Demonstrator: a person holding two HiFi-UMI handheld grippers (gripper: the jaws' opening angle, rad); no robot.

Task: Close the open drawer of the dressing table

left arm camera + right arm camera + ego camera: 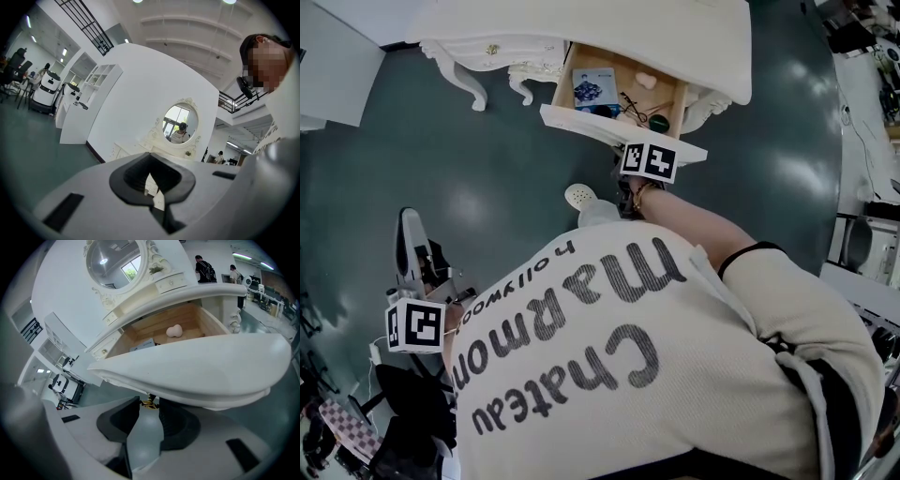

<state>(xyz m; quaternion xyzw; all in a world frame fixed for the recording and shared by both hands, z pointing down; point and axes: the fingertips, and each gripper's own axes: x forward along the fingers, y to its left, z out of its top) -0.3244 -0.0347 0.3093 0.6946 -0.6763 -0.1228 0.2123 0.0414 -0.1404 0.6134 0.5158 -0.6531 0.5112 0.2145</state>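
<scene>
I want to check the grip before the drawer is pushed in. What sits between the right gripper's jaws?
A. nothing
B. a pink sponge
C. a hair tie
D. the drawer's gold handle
D: in the right gripper view, the gold handle under the drawer front sits between the pads of the right gripper, which close on it.

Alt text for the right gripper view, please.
The right gripper has its jaws closed on a small gold handle under the white front of an open drawer. Inside lie a pink heart-shaped piece and a booklet; an oval mirror stands above.
</scene>
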